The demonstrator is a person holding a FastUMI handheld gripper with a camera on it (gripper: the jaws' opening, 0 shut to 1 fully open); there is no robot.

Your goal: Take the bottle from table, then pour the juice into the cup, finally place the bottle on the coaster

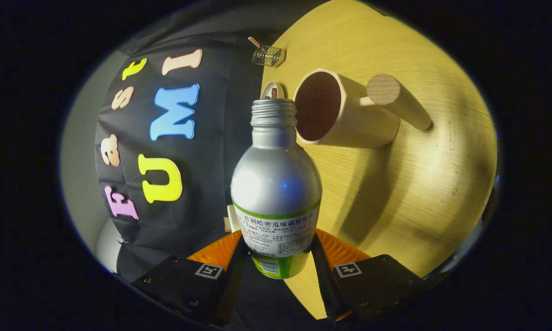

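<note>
1. Pouring is the step in hand, by my judgement: the bottle (pixel 276 184) is off the table (pixel 418 193), clamped between the jaws of the gripper (pixel 278 250), both fingers pressing on its labelled lower body.
2. The bottle is uncapped and, since the table appears turned on its side here, seems tipped hard over, its threaded mouth just beside the rim of the cup (pixel 340 112).
3. The cup stands near the table's far edge, a round wooden handle (pixel 397 99) jutting from its side. Its inside looks dark; whether juice is already in it I cannot tell, and no stream is visible.
4. Just beyond the bottle's mouth, at the table's edge, lies a small round thing (pixel 274 90), perhaps the cap or the coaster; too small to tell.
5. Further along that edge sits a small clear holder (pixel 268 55).
6. Left to do: finishing the pour, then setting the bottle on the coaster.
7. The table is pale wood grain under warm light, with black cloth walling the booth behind it.
</note>
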